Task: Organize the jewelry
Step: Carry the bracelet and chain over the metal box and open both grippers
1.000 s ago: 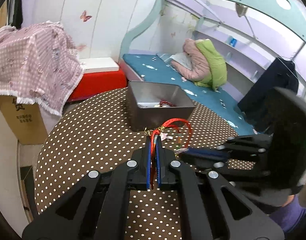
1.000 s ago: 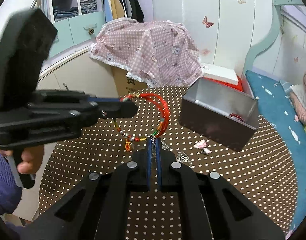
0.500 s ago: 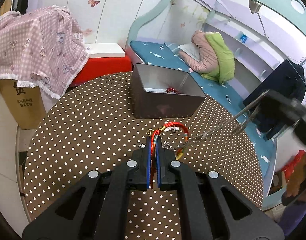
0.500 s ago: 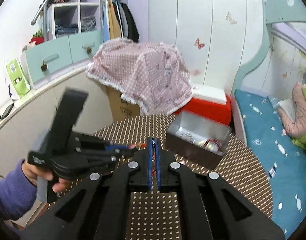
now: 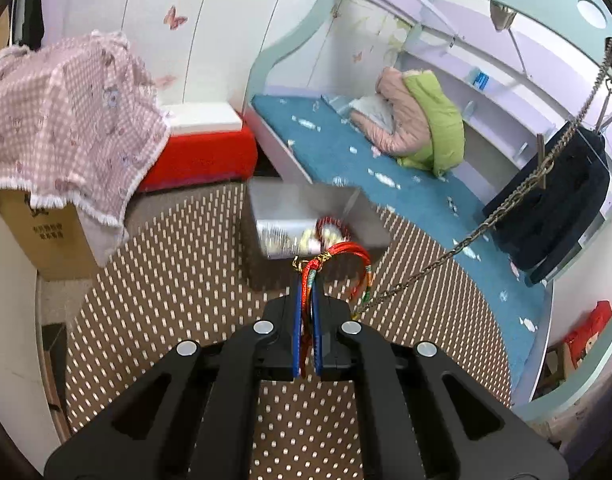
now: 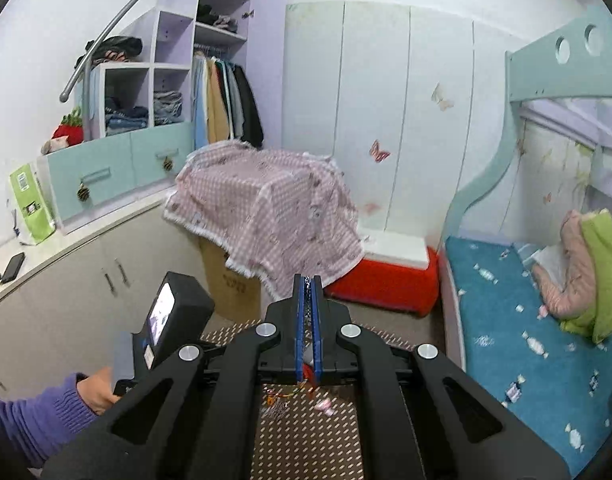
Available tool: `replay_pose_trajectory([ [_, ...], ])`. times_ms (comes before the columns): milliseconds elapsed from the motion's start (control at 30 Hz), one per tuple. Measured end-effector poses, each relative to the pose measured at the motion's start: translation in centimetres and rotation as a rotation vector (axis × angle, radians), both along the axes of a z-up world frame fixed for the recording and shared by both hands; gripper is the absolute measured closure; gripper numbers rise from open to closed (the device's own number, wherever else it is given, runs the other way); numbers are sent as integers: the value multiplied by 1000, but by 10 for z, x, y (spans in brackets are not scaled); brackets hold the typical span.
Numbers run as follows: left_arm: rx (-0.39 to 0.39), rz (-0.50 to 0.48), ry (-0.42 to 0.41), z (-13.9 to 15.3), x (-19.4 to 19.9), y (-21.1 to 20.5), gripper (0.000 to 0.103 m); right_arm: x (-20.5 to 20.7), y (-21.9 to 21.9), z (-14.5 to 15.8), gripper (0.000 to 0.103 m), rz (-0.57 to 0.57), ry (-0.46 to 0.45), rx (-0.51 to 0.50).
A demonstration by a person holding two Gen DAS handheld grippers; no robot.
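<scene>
- Red cord bracelet (image 5: 347,258): pinched at its knot end between the closed jaws of the left gripper (image 5: 306,300), loop hanging free above the tabletop (image 5: 166,280), in front of the box. Likely held up to keep it off the other pieces.
- Metal chain (image 5: 525,184): runs taut from the bracelet's lower end up to the top right edge of the left view; the two look hooked or tangled together, the exact link too small to tell.
- Right gripper (image 6: 307,316): jaws shut on chain links that show between the blue pads, raised high over the table; judged a pull to draw the chain apart from the bracelet.
- Box (image 5: 365,232): open, at the far edge of the tabletop, beads and trinkets already inside; the likely destination.
- Loose pieces (image 6: 302,398) lie on the tabletop below the right gripper, not yet sorted.
- Sleeve (image 6: 34,416) and hand at the left grip.
</scene>
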State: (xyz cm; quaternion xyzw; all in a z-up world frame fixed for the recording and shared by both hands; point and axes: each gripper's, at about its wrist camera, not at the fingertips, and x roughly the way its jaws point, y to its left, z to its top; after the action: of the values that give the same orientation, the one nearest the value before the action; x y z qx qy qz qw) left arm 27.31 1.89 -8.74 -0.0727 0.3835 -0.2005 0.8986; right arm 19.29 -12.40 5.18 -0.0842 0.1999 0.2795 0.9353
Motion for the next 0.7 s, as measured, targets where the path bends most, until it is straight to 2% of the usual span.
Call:
replay_pose_trajectory([
  [167,33,-4,-32,33,21,-5,99,12,-6,33,101,-18,-40,38],
  [367,79,-16,2,38,62,-22,99,41,-10,63,101,-54,-50,43],
  [567,87,-5,54,29,107,-33,99,75,-17,58,101,-92,2,40],
  [700,87,-22,93,10,126,-42,98,99,-21,28,101,-94,85,44],
])
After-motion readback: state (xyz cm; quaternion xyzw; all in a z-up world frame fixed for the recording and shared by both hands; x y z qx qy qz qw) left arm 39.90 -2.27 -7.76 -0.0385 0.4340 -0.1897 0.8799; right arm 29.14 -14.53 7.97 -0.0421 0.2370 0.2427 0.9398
